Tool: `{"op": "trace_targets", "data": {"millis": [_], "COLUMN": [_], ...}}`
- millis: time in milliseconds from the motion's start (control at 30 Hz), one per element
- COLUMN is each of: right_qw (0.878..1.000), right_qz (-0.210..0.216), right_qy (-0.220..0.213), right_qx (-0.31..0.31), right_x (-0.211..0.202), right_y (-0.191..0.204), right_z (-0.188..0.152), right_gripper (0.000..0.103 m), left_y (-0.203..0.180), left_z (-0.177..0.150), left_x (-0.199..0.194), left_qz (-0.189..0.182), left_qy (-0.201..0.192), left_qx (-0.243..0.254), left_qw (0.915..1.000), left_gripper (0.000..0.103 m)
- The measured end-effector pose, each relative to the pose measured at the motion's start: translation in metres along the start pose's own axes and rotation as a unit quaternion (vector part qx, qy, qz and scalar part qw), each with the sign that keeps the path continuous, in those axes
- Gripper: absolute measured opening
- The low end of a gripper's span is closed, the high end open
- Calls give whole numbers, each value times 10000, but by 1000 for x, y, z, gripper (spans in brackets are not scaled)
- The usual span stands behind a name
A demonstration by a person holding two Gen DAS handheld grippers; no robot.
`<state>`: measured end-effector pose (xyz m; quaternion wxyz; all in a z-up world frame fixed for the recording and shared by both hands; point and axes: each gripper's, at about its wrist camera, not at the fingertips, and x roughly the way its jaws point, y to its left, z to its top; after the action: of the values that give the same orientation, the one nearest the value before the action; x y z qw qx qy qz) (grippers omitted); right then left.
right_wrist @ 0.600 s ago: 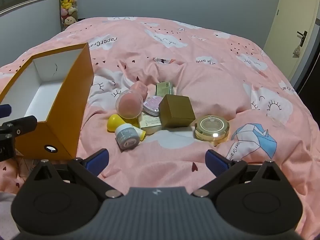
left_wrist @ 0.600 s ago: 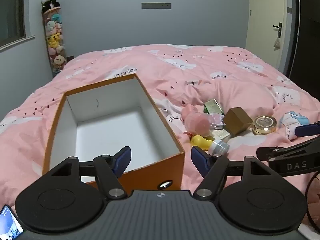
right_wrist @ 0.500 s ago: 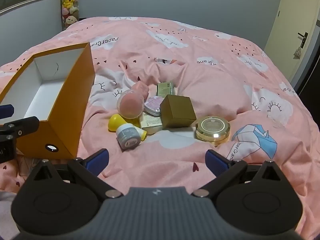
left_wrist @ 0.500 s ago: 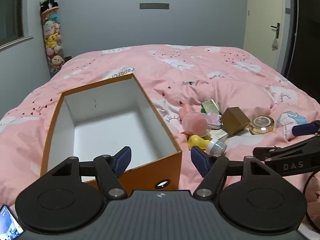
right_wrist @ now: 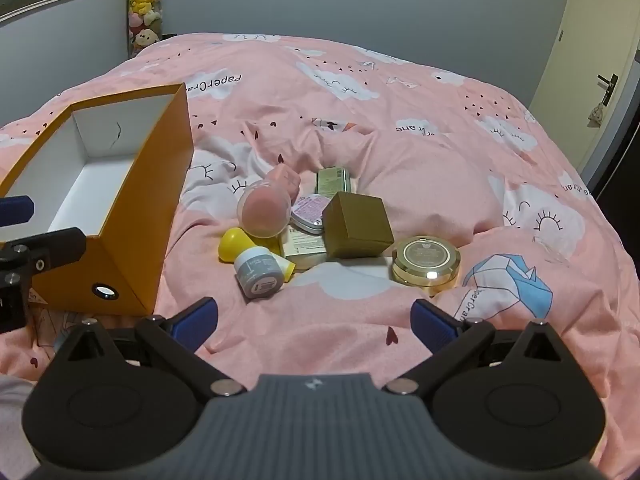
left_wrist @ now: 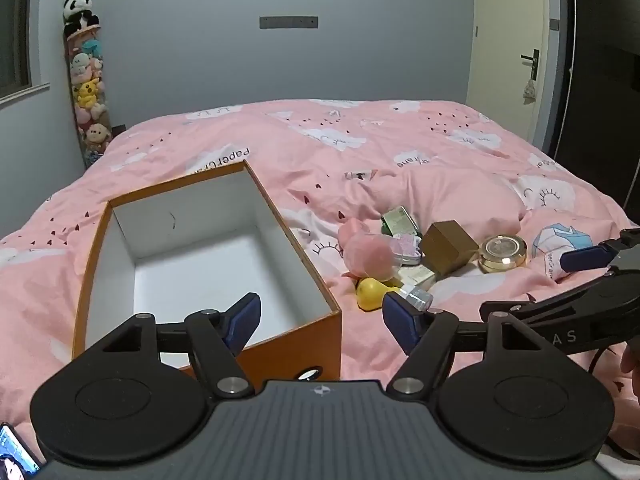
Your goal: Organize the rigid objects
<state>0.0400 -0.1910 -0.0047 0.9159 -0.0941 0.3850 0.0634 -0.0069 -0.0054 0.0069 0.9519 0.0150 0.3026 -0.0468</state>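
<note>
An orange box (left_wrist: pixel 320 336) (right_wrist: pixel 148 208) with a white inside lies open and empty on the pink bed. To its right is a cluster of small things: a pink ball in a clear case (right_wrist: pixel 264 212), a yellow bottle (right_wrist: pixel 236 245), a grey jar (right_wrist: pixel 259 276), an olive cube box (right_wrist: pixel 356 226) (left_wrist: pixel 448 246), a gold round compact (right_wrist: pixel 426 264) (left_wrist: pixel 503 253), a green tin (right_wrist: pixel 334 180) and a small oval tin (right_wrist: pixel 310 214). My left gripper (left_wrist: pixel 320 320) hangs open over the box's near corner. My right gripper (right_wrist: pixel 314 320) is open just short of the cluster, nothing between its fingers.
The pink quilt (right_wrist: pixel 400 120) is rumpled around the cluster. A column of plush toys (left_wrist: pixel 86 88) stands at the far left wall. A door (left_wrist: pixel 512 52) is at the far right. A phone screen (left_wrist: pixel 14 460) shows at the lower left corner.
Both views have shifted only slightly; the box and cluster sit a touch lower in the left wrist view. Both grippers stay open and nothing was touched.
</note>
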Motion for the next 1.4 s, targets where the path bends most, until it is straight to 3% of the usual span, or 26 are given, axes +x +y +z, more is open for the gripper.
{"op": "trace_targets", "data": {"millis": [1400], "right_qw": [10000], "right_qz": [7], "right_qy": [50], "right_qx": [-17], "right_x": [2], "right_y": [-3], "right_z": [-2], "right_gripper": [100], "left_y": [4], "left_z": [-1], "left_x": [-1], "left_qz": [69], "left_qy": [44], "left_qx": [6], "left_qw": [10000], "left_gripper": [80]}}
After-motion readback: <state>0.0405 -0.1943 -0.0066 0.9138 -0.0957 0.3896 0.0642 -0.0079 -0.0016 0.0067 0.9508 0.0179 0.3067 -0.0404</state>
